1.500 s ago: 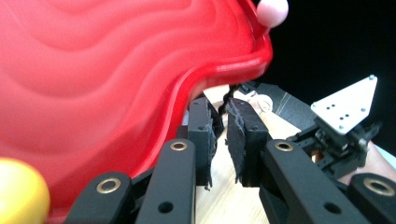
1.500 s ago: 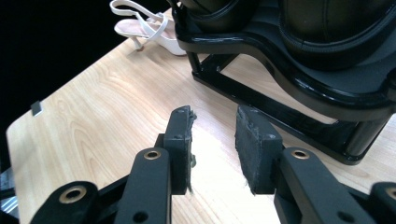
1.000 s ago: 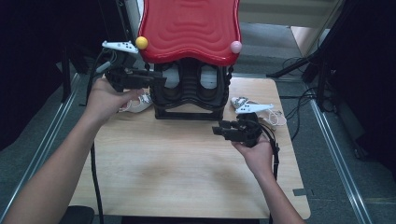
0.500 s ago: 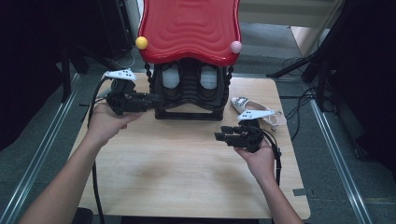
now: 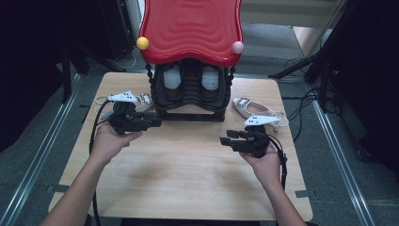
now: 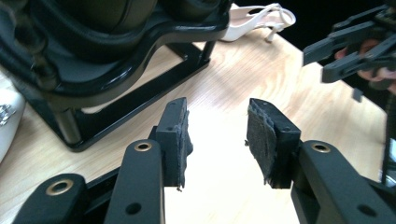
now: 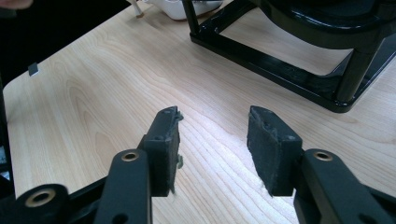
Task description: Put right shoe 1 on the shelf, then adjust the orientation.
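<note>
At the left of the high view, a white shoe is lying on the wooden table, partly hidden behind the left gripper and just beside the left foot of the black shoe rack; the left edge of the left gripper view is catching its toe. The left gripper is hovering low over the table with its jaws standing apart and nothing between the pads; they have just been opening. At the centre top, the rack is carrying a red wavy top with a yellow ball and a pink ball at its corners, and a pair of shoes is sitting on its shelf. To the right of the rack, a second white slingback shoe is resting on the table, heel strap trailing toward the right edge. Below it, the right gripper is pointing toward frame centre, jaws wide and empty, also having just been opening; the right gripper view is showing bare wood between its pads. Judging by the layout, each hand is readying to take the loose shoe nearest it. To do that well: turn each gripper toward its shoe, straddle the firm side wall near the heel rather than the thin strap, and close only once both pads are flanking it, keeping clear of the rack's frame.
</note>
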